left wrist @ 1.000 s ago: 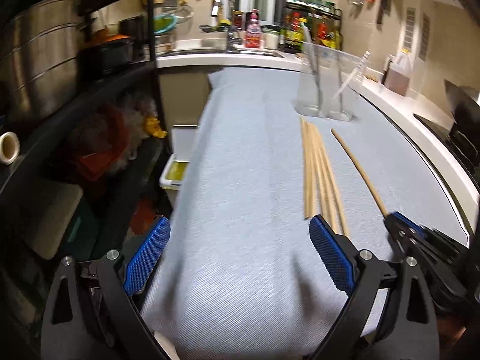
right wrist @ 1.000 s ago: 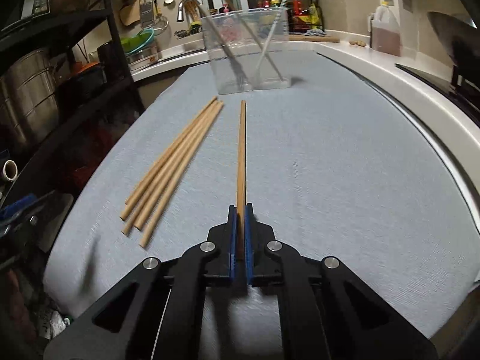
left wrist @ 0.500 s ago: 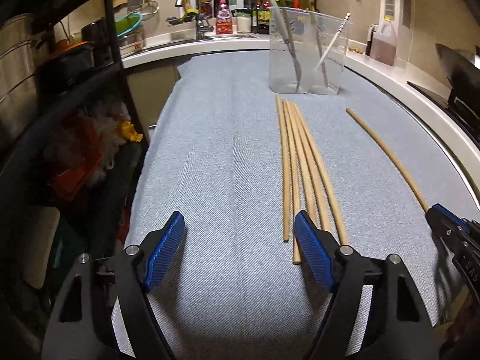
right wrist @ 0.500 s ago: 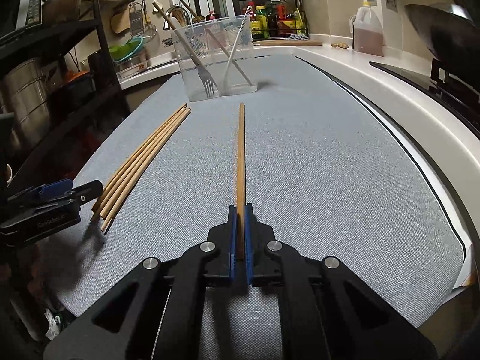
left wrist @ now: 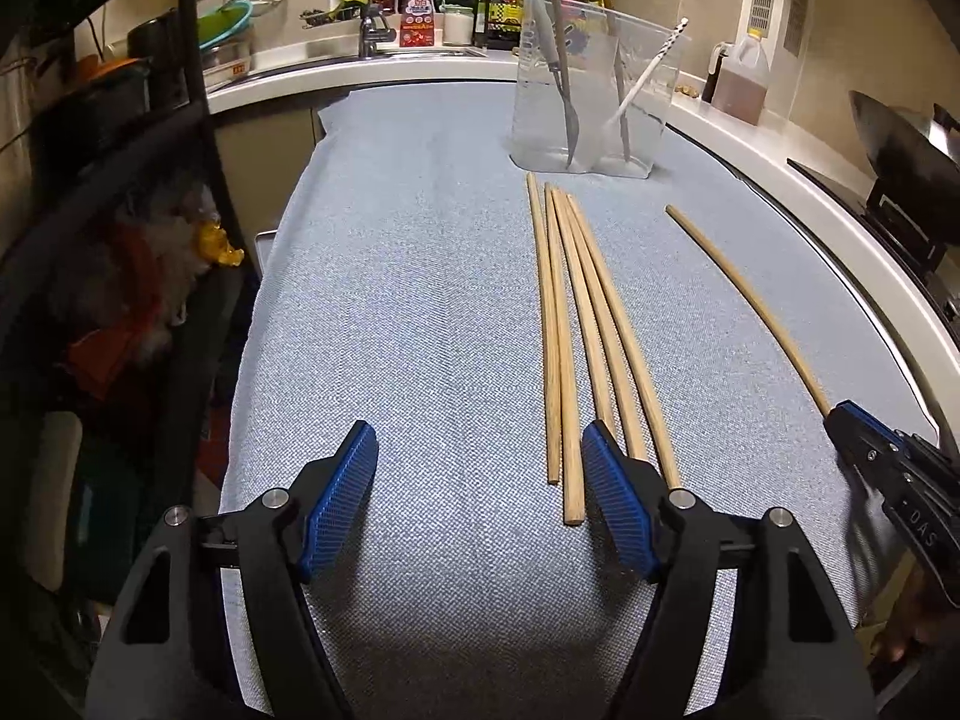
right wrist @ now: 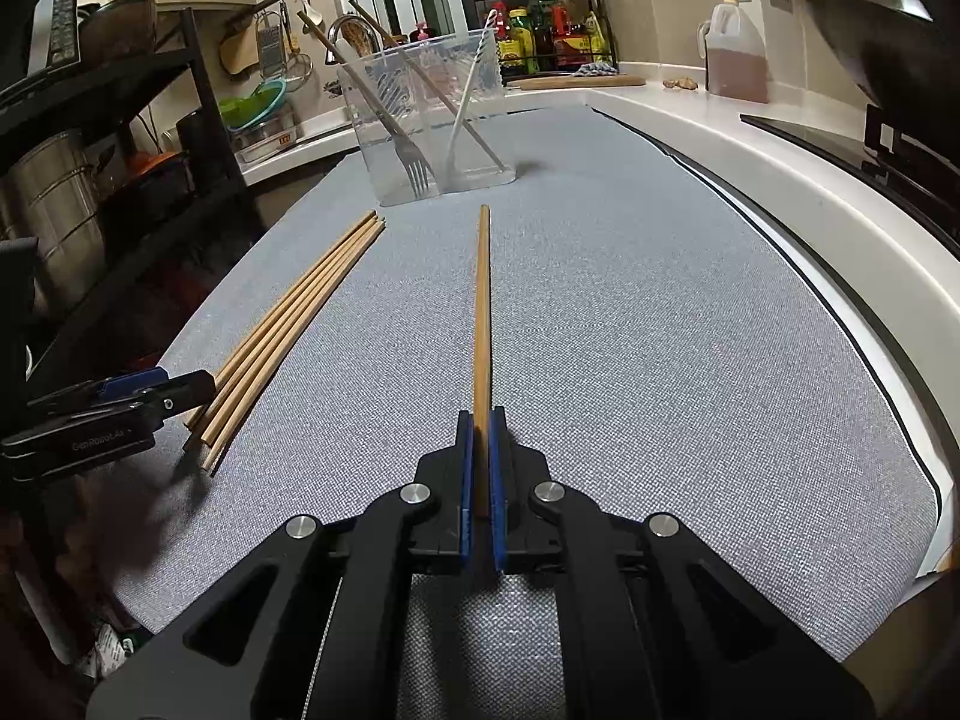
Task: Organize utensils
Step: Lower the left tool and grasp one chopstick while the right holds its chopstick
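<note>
- Right wrist view: the right gripper (right wrist: 480, 420) has its fingers pinching one end of a single chopstick (right wrist: 482, 312), which runs up the centre of the frame toward the clear container (right wrist: 432, 120).
- Lift the far tip over the rim before letting go (forks already lean inside).
- Left gripper (left wrist: 480, 504), fingers spread, hovers low over the surface (left wrist: 390, 300) at the bundle of chopsticks (left wrist: 576, 330).

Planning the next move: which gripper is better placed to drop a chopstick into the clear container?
Right gripper: already shut on a chopstick aimed at the clear container. Left gripper is open, holding nothing.
</note>
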A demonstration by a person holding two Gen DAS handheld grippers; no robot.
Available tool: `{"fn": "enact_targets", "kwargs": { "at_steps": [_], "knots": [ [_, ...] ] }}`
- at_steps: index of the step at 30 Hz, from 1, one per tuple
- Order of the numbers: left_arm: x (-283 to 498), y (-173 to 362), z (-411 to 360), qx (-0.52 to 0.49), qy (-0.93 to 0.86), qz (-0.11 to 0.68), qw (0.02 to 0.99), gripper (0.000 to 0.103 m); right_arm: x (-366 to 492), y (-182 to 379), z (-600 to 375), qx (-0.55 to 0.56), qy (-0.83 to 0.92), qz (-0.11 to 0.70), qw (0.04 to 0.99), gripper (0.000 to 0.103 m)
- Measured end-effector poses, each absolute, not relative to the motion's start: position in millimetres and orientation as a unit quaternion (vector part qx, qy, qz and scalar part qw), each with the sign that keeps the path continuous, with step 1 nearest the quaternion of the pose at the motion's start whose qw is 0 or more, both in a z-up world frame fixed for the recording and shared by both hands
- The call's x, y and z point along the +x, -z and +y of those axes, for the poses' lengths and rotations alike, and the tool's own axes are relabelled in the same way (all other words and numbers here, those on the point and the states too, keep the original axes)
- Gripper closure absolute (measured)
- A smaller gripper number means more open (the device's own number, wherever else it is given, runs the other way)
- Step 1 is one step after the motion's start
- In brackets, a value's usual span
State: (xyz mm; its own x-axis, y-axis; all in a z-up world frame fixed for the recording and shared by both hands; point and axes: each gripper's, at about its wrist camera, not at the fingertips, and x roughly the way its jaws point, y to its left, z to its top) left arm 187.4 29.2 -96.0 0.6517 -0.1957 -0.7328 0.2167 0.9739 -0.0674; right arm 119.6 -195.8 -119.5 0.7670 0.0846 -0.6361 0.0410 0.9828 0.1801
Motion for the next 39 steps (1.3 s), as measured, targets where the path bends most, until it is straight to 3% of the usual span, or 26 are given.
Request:
{"fn": "enact_targets", "kwargs": {
  "at_steps": [21, 25, 39],
  "knots": [
    [196, 95, 25, 0.047, 0.128, 0.397, 0.907, 0.034, 119, 120, -196, 0.090, -0.011, 0.339, 0.936, 0.097],
    [190, 98, 14, 0.086, 0.154, 0.388, 0.905, 0.041, 118, 121, -194, 0.084, -0.010, 0.333, 0.939, 0.097],
    [197, 95, 29, 0.041, 0.151, 0.390, 0.908, 0.042, 116, 121, -193, 0.086, -0.012, 0.332, 0.939, 0.097]
  ]
}}
